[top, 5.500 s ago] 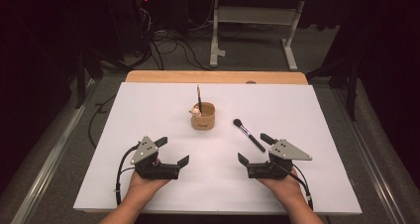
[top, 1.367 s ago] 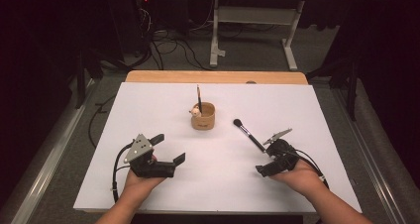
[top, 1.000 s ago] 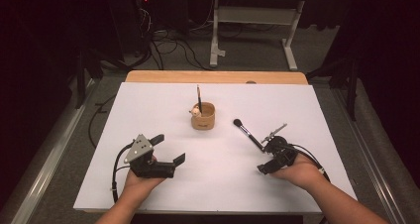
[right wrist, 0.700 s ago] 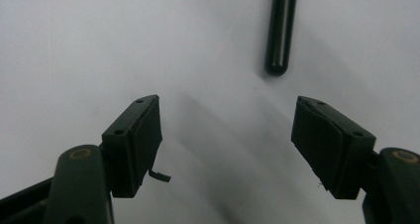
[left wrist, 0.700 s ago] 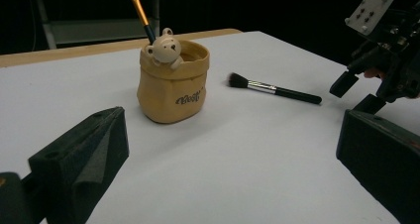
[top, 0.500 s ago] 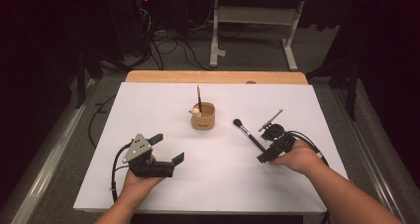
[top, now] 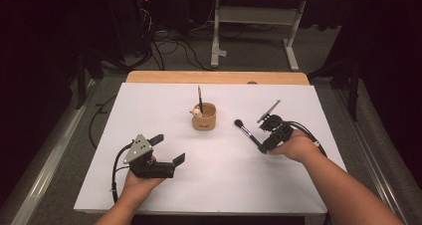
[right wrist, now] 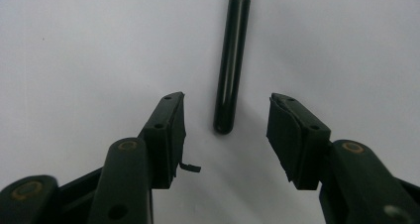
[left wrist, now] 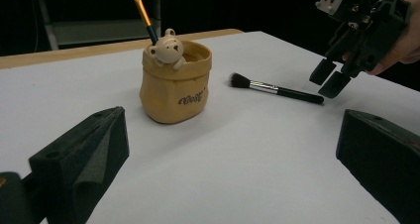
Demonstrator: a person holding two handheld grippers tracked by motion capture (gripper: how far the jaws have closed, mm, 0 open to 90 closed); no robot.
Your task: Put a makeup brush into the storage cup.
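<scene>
A black makeup brush (top: 247, 133) lies on the white table cover, right of a tan bear-faced cup (top: 204, 117). My right gripper (top: 263, 145) points down at the brush's handle end. In the right gripper view the handle (right wrist: 230, 60) ends between the jaws of my right gripper (right wrist: 225, 120), clear of both pads. Those jaws have just been closing and stand apart. My left gripper (top: 169, 148) rests open at the front left, nothing between its jaws. From the left gripper view, the cup (left wrist: 174, 85), the brush (left wrist: 277, 89) and the right gripper (left wrist: 329, 80) lie ahead.
A thin orange-handled brush (top: 200, 98) stands upright in the cup. The white cover (top: 149, 105) spans the table, with a wooden edge (top: 219, 77) along the far side. Beyond it are a metal stand and cables on the floor.
My right hand has moved forward toward the brush's handle end and tipped its gripper down over it, with the jaws narrower. The left hand has stayed put.
</scene>
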